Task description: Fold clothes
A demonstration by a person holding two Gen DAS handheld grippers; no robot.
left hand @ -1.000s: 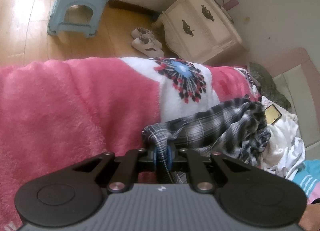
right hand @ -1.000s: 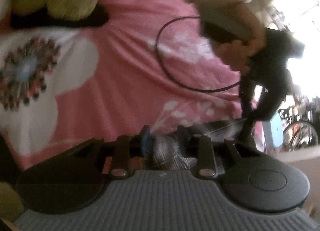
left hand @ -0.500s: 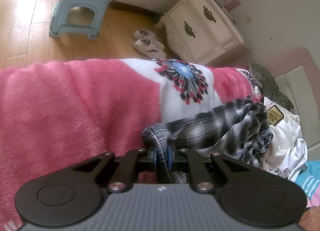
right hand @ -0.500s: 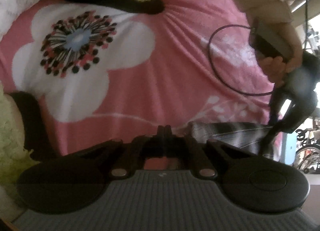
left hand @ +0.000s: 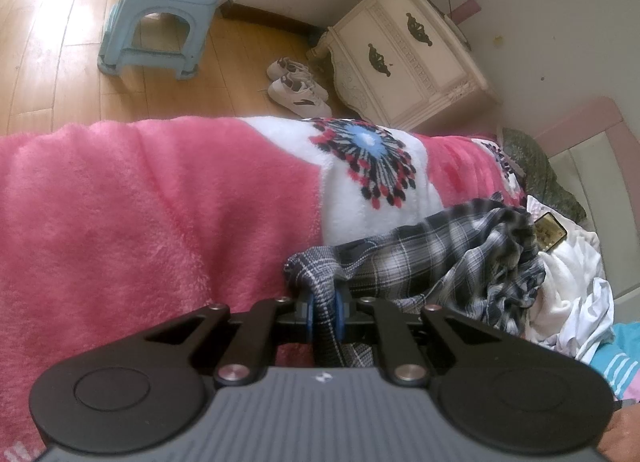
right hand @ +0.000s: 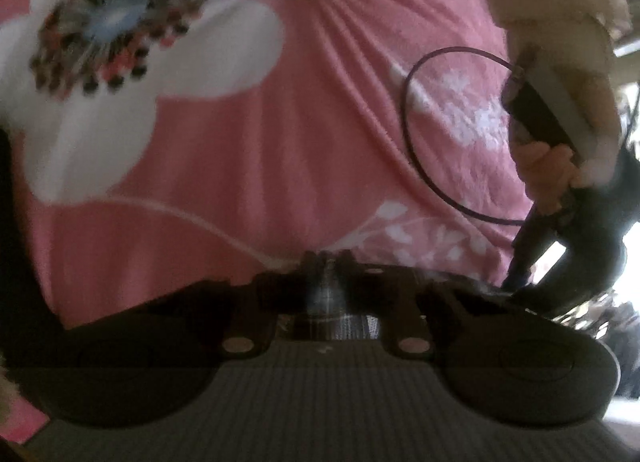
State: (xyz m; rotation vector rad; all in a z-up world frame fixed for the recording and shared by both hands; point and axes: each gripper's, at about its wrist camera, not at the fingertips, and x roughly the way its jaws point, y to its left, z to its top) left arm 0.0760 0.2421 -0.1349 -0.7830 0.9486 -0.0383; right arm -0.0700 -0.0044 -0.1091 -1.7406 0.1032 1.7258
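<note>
Pink blanket (left hand: 140,202) (left side bare)

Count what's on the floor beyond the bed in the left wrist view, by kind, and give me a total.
Stool: 1
Shoes: 2
Nightstand: 1
Total: 4
</note>
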